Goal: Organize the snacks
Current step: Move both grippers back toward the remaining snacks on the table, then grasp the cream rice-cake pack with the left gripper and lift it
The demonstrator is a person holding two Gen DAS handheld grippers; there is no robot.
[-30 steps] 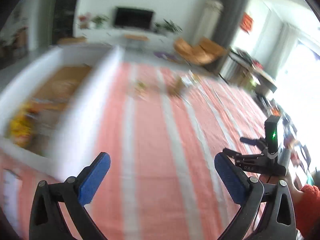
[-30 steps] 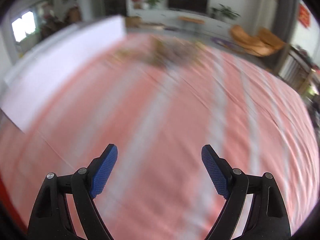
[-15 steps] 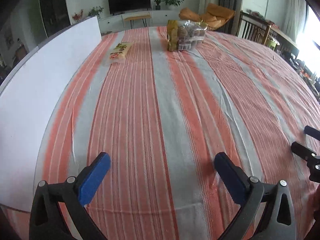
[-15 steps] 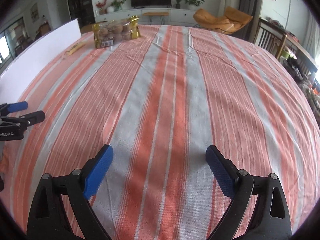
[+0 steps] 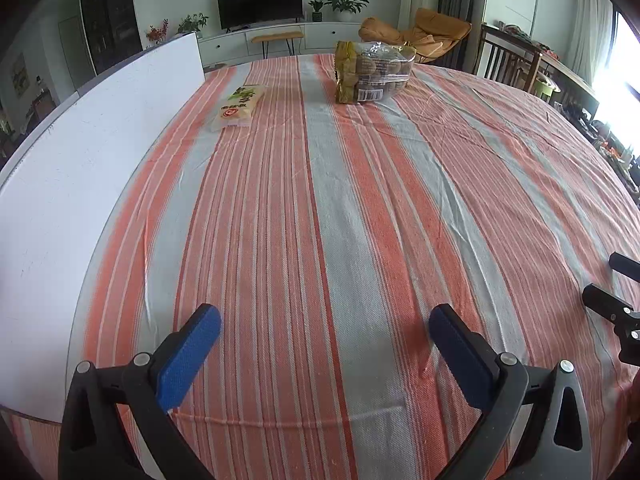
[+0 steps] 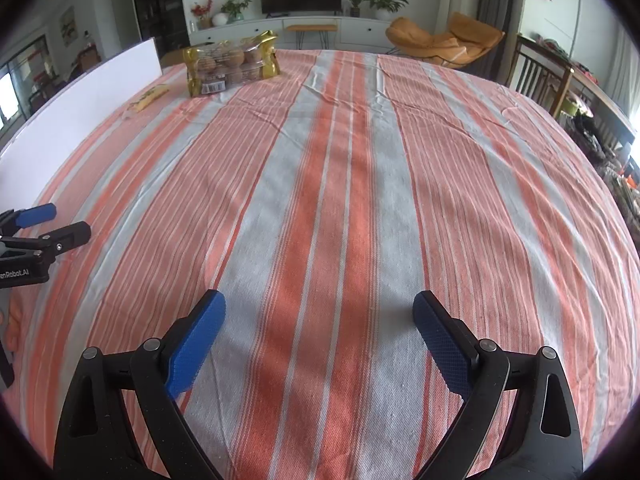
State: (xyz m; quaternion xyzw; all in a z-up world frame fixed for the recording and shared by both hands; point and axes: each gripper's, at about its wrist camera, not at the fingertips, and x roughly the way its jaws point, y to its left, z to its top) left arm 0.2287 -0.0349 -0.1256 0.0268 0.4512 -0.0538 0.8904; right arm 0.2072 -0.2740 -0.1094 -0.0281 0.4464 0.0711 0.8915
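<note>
A clear bag of round brown pastries with gold ends [image 5: 370, 72] [image 6: 232, 64] lies at the far side of the striped tablecloth. A small flat yellow snack packet [image 5: 239, 107] [image 6: 150, 97] lies left of it, close to the white box wall. My left gripper [image 5: 324, 318] is open and empty, low over the near part of the table; it also shows in the right wrist view [image 6: 52, 222]. My right gripper [image 6: 319, 308] is open and empty, beside it to the right; its fingers [image 5: 608, 298] show at the left view's right edge.
A tall white box wall [image 5: 80, 184] [image 6: 80, 104] runs along the table's left side; its inside is hidden. The orange and grey striped tablecloth [image 5: 360, 200] covers the table. Wooden chairs [image 6: 544, 76] stand at the far right edge.
One second ago both views were blurred and swinging, and the left view looked into the white box. Both grippers have since settled low over the near table, facing the snacks, still open.
</note>
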